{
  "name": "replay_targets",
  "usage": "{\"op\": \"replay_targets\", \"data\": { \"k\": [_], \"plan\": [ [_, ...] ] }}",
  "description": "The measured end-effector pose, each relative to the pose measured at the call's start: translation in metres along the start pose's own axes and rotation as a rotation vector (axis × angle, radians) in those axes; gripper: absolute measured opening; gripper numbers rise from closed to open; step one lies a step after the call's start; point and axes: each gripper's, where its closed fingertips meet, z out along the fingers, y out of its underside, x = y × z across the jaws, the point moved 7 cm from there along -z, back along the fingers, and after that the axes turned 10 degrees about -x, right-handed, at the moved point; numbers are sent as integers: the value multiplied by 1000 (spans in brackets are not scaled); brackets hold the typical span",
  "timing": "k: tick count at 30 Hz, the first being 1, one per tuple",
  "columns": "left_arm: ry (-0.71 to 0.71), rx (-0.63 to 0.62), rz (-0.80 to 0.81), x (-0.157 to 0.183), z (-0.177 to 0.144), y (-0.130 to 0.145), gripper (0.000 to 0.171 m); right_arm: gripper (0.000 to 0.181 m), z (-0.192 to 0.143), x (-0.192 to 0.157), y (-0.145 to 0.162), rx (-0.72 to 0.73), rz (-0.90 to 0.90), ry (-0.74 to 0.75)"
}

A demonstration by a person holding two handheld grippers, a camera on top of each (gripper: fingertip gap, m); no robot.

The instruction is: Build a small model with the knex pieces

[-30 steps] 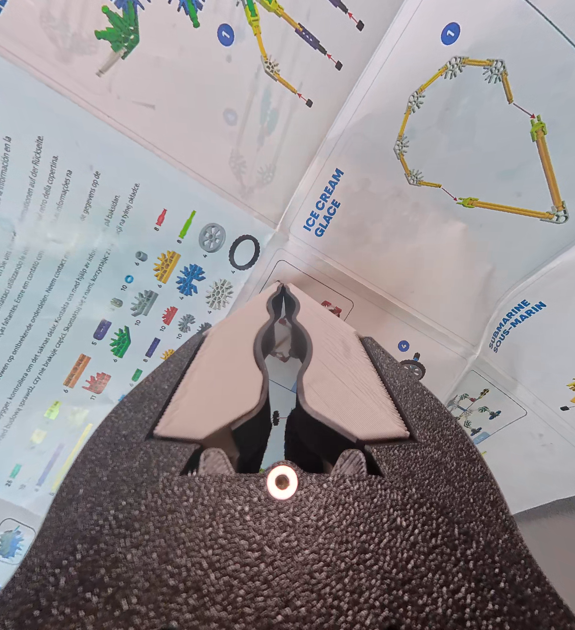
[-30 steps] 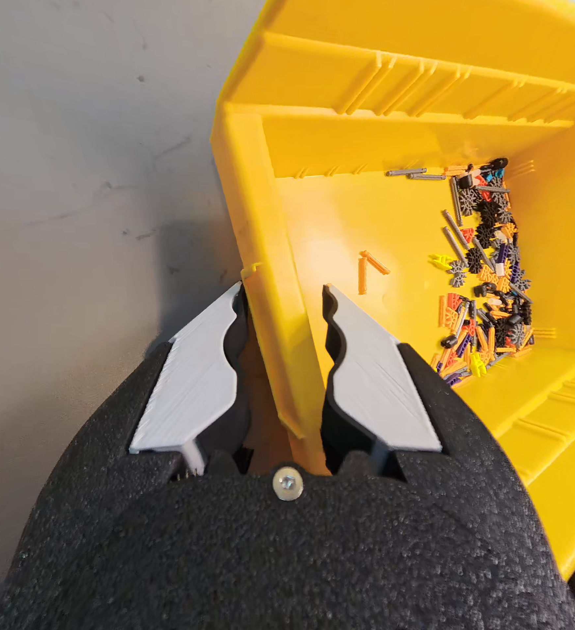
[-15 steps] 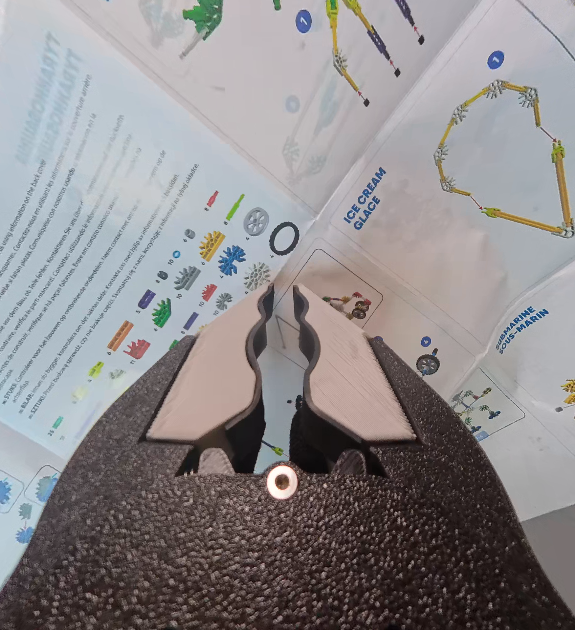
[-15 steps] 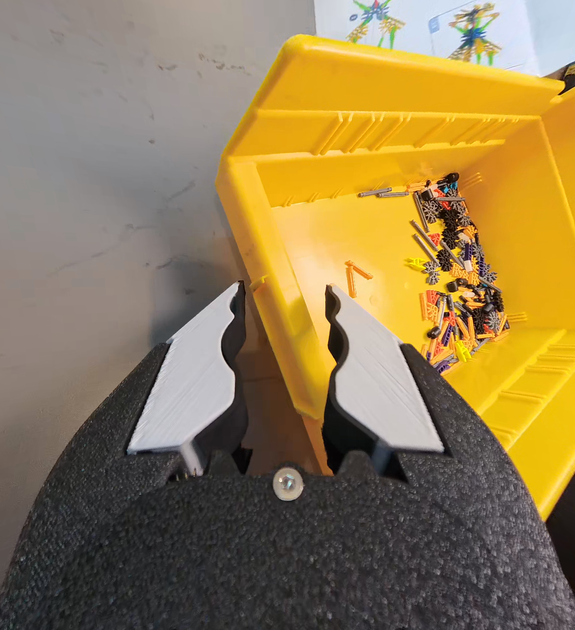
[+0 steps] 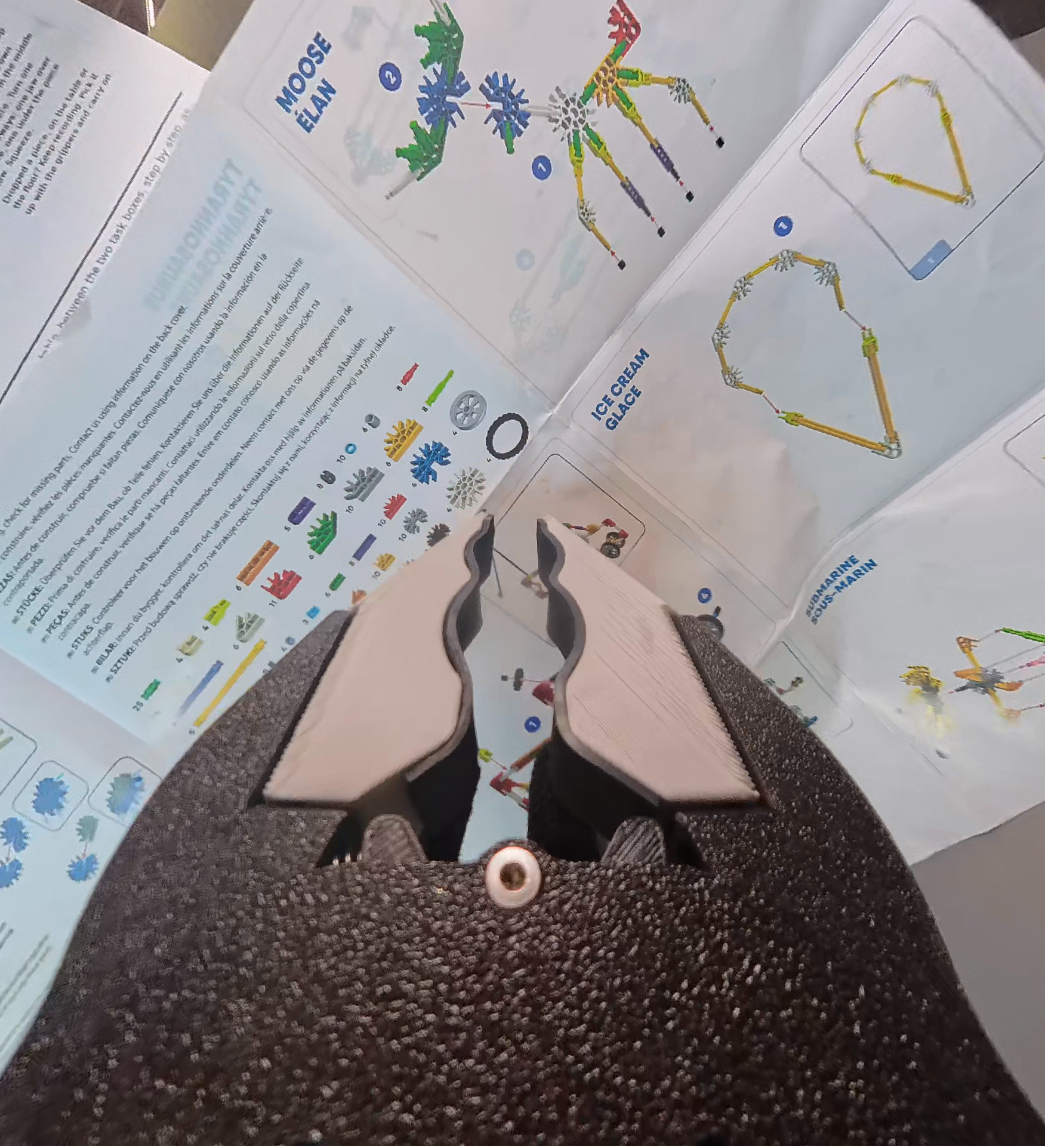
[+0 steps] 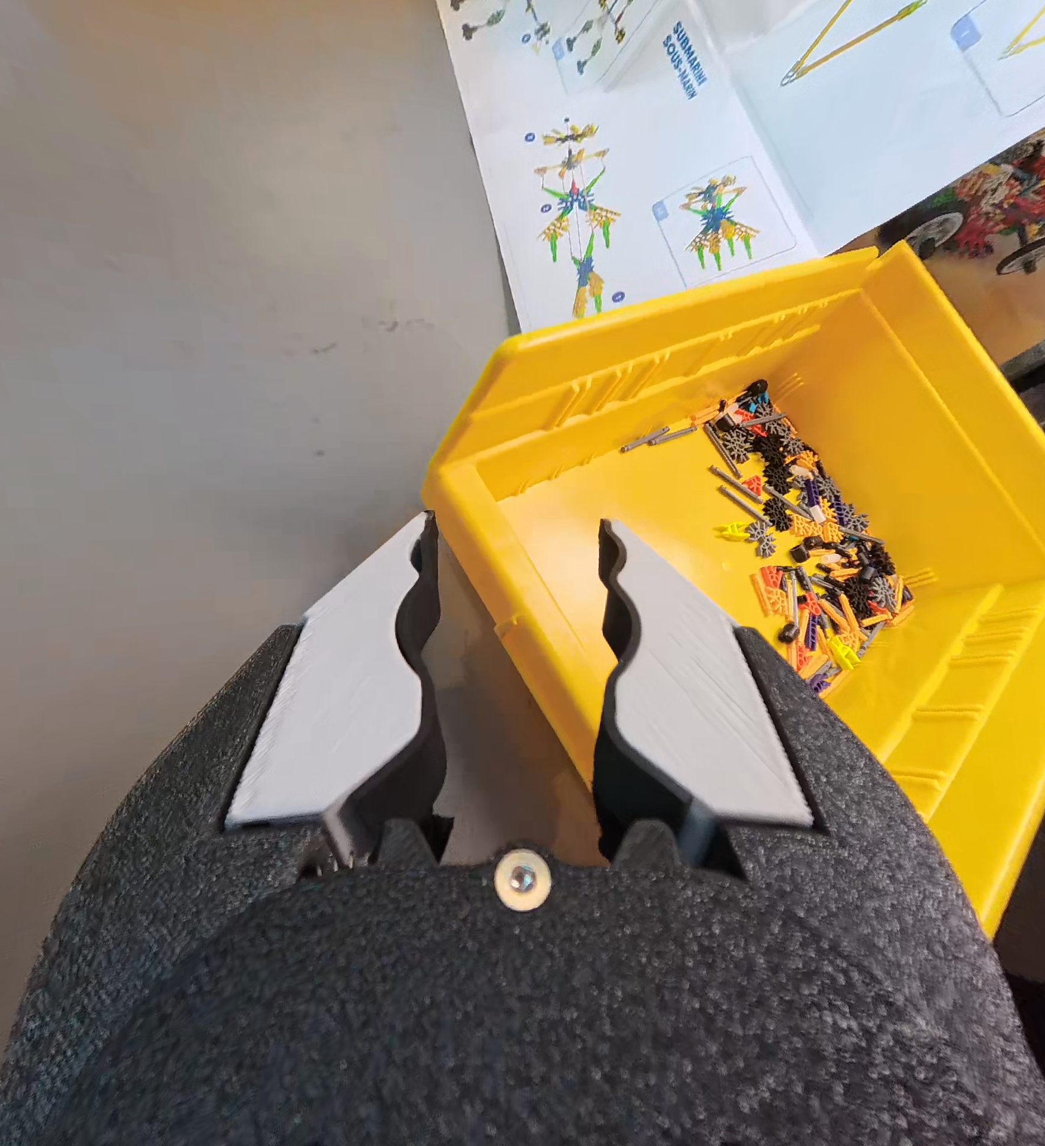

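Left hand-held gripper (image 5: 515,527) hovering slightly parted, empty, over unfolded paper instruction sheet (image 5: 631,322). Right hand-held gripper (image 6: 516,524) gaping, gripping nothing, straddling near wall of yellow plastic bin (image 6: 495,558) holding small construction-toy pieces (image 6: 817,533) on grey desk (image 6: 166,310).

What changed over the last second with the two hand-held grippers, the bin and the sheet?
The right hand-held gripper let go of the yellow bin's side wall and drew back, jaws wider. The left hand-held gripper opened from nearly shut and rose off the instruction sheet. The sheet and the small parts in the bin stayed put.
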Motion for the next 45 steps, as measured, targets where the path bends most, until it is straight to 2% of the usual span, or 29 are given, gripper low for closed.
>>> {"op": "replay_targets", "data": {
  "k": [2, 5, 7, 9, 14, 18, 19, 20, 21, 24, 26, 28, 30, 32, 35, 37, 39, 41, 45],
  "plan": [
    [83, 48, -85, 8, -26, 0, 15, 54, -3, -6, -11, 23, 26, 5],
    [266, 168, -263, 31, -88, 8, 18, 59, -8, -22, -27, 78, 62, 17],
    [383, 241, -385, 55, -133, 25, 21, 63, -10, -39, -38, 127, 104, 11],
    [431, 258, -463, 84, -171, 52, 23, 67, -9, -57, -45, 160, 138, 12],
    [415, 111, -579, 162, -233, 147, 30, 76, -2, -94, -60, 204, 212, -24],
    [331, -66, -634, 206, -250, 229, 36, 80, 4, -102, -80, 269, 344, -53],
    [351, -95, -673, 212, -254, 242, 37, 81, 6, -103, -87, 281, 378, -66],
    [371, -125, -712, 211, -260, 248, 47, 82, 7, -107, -94, 288, 395, -77],
    [370, -122, -738, 206, -268, 249, 48, 83, 8, -111, -100, 291, 396, -81],
    [359, -118, -736, 196, -301, 257, 48, 87, 0, -134, -110, 233, 314, -107],
    [339, -182, -713, 192, -325, 274, 56, 92, -14, -145, -98, 145, 233, -114],
    [330, -245, -720, 195, -351, 297, 60, 97, -35, -160, -72, 21, 205, -212],
    [325, -313, -766, 203, -377, 322, 70, 115, -60, -183, -42, -127, 175, -302],
    [320, -340, -827, 214, -403, 339, 77, 134, -84, -211, -13, -279, 61, -301],
    [371, -326, -914, 237, -431, 344, 95, 144, -96, -244, 22, -454, 6, -253],
    [393, -339, -923, 255, -436, 346, 104, 139, -87, -248, 39, -480, 93, -248],
    [409, -386, -897, 273, -430, 346, 115, 136, -81, -244, 45, -422, 190, -312],
    [333, -422, -855, 277, -428, 343, 115, 134, -77, -232, 46, -393, 265, -281],
    [290, -440, -933, 278, -432, 346, 115, 134, -64, -198, 55, -337, 464, -145]
  ]
}}
